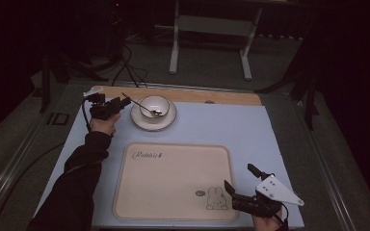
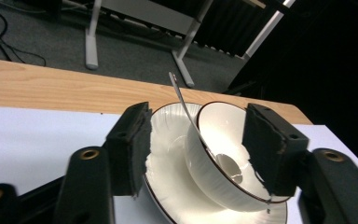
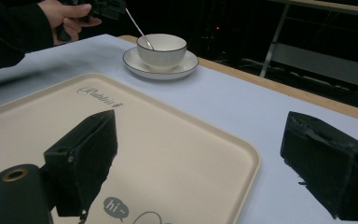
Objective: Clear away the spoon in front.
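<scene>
now left gripper (image 1: 123,102) jaws (apart) flank the spoon (image 2: 186,109).

Set high at the person's side, looking forward and down across the table. Mounted on each gripper: left one close on the white brown-rimmed ceramic bowl (image 2: 223,158), right one low over the cream plastic tray (image 3: 177,140), facing that same bowl (image 3: 161,49) farther off.

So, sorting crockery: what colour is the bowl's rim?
White bowl with a thin dark rim, clearest in the left gripper view.
</scene>
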A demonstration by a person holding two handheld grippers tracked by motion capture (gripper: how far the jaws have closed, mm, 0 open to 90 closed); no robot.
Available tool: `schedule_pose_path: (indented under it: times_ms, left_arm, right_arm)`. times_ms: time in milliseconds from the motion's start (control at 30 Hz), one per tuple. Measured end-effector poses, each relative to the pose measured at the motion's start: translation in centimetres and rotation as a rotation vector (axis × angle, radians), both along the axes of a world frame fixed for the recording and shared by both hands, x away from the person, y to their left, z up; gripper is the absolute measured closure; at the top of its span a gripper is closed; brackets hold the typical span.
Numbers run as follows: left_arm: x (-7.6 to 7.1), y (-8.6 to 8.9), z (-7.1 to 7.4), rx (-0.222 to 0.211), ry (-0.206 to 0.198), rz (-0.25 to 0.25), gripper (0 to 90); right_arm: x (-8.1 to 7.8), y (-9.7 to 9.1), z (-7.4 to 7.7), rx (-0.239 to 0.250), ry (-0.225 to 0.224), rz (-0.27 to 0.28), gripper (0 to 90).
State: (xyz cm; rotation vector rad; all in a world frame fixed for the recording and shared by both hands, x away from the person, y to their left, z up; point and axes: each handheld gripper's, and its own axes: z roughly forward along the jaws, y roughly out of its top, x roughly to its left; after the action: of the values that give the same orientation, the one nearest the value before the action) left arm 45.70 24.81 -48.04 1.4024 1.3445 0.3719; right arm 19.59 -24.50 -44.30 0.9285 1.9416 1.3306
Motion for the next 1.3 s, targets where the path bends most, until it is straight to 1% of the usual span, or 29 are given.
schedule_pose_path:
  times_ms: [67, 100, 133, 200, 233, 267, 300, 333, 367, 467, 500, 567, 600, 633, 667, 700, 733, 800, 833, 867, 900, 933, 967, 1033, 1133, 1167, 1267, 1300]
  left_arm:
    - [0.2, 0.0, -0.1, -0.002, 0.001, 0.003, 46.8]
    - [0.4, 0.0, -0.1, 0.001, 0.000, 0.006, 46.8]
    - [0.5, -0.1, -0.2, 0.002, -0.002, 0.016, 49.5]
    - [0.8, -0.1, -0.3, -0.011, -0.003, 0.025, 51.2]
    - [0.9, -0.1, -0.3, -0.008, -0.004, 0.031, 52.2]
    - [1.1, -0.1, -0.4, -0.015, -0.007, 0.035, 54.7]
    - [1.2, -0.1, -0.4, -0.016, -0.010, 0.034, 54.7]
    - [1.2, -0.2, -0.4, -0.020, -0.015, 0.038, 57.7]
    - [1.2, -0.2, -0.4, -0.020, -0.021, 0.043, 57.7]
    - [1.4, -0.1, -0.5, -0.031, -0.028, 0.046, 61.0]
    - [1.4, -0.2, -0.5, -0.036, -0.027, 0.040, 63.0]
    - [1.6, -0.3, -0.5, -0.028, -0.029, 0.038, 63.1]
    - [1.7, -0.3, -0.5, -0.030, -0.027, 0.035, 65.8]
    - [1.8, -0.3, -0.5, -0.028, -0.023, 0.039, 65.8]
    - [1.9, -0.4, -0.6, -0.034, -0.021, 0.039, 68.7]
    - [2.0, -0.4, -0.6, -0.040, -0.020, 0.037, 68.7]
    - [2.1, -0.4, -0.7, -0.040, -0.022, 0.044, 72.3]
    - [2.2, -0.5, -0.8, -0.054, -0.026, 0.045, 75.5]
    - [2.2, -0.6, -0.8, -0.057, -0.037, 0.048, 75.5]
    - [2.2, -0.6, -0.8, -0.062, -0.037, 0.043, 76.0]
    - [2.2, -0.7, -0.8, -0.060, -0.037, 0.043, 79.8]
    - [2.1, -0.7, -0.8, -0.054, -0.044, 0.047, 79.8]
    - [2.1, -0.7, -0.8, -0.059, -0.044, 0.044, 82.6]
    - [2.1, -0.6, -0.8, -0.060, -0.044, 0.045, 84.3]
    - [2.0, -0.5, -0.8, -0.090, -0.047, 0.037, 85.8]
    - [2.0, -0.5, -0.8, -0.090, -0.047, 0.037, 86.4]
    - [1.8, -0.5, -0.6, -0.121, -0.059, 0.030, 87.9]
    - [1.8, -0.5, -0.5, -0.123, -0.061, 0.024, 88.4]
  right_arm:
    - [0.0, 0.0, 0.0, 0.002, 0.005, -0.002, 11.0]
    - [0.0, 0.0, 0.0, 0.002, 0.005, -0.002, 11.0]
    - [0.0, 0.0, 0.0, 0.003, 0.006, -0.002, 11.0]
    - [0.0, 0.0, 0.0, 0.003, 0.007, -0.002, 11.0]
    - [0.0, 0.0, 0.0, 0.003, 0.007, -0.002, 11.0]
    - [0.0, 0.0, 0.0, 0.001, 0.004, -0.002, 11.0]
    - [0.0, 0.0, 0.0, 0.001, 0.004, -0.002, 11.0]
    - [0.0, 0.0, 0.0, 0.001, 0.006, -0.002, 11.0]
    - [0.0, 0.0, 0.0, 0.001, 0.006, -0.002, 11.0]
    - [0.0, 0.0, 0.0, 0.001, 0.006, 0.000, 11.0]
    - [0.0, 0.0, 0.0, 0.000, 0.006, 0.001, 11.0]
    - [0.0, 0.0, -0.1, 0.002, 0.009, 0.002, 11.0]
    - [0.0, -0.1, -0.1, 0.004, 0.013, 0.003, 11.0]
    - [0.0, -0.1, -0.1, 0.004, 0.013, 0.003, 11.0]
    - [0.1, -0.1, -0.1, 0.004, 0.014, 0.003, 11.0]
    - [0.1, -0.1, -0.1, 0.004, 0.014, 0.003, 11.0]
    - [0.1, -0.1, -0.1, 0.005, 0.017, 0.006, 11.0]
    - [0.1, -0.1, -0.2, 0.005, 0.018, 0.007, 11.0]
    - [0.1, -0.1, -0.2, 0.005, 0.018, 0.007, 11.0]
    - [0.1, -0.1, -0.2, 0.004, 0.017, 0.006, 11.1]
    - [0.1, -0.1, -0.2, 0.006, 0.018, 0.007, 11.0]
    - [0.1, -0.1, -0.2, 0.006, 0.018, 0.007, 11.0]
    - [0.1, -0.1, -0.2, 0.007, 0.019, 0.007, 11.1]
    - [0.1, -0.1, -0.2, 0.005, 0.019, 0.008, 11.0]
    - [0.1, -0.1, -0.1, 0.003, 0.016, 0.009, 11.0]
    - [0.1, -0.1, -0.1, 0.004, 0.017, 0.010, 11.1]
    - [0.1, -0.1, -0.1, 0.005, 0.017, 0.009, 11.1]
    - [0.1, -0.1, -0.1, 0.006, 0.017, 0.009, 11.1]
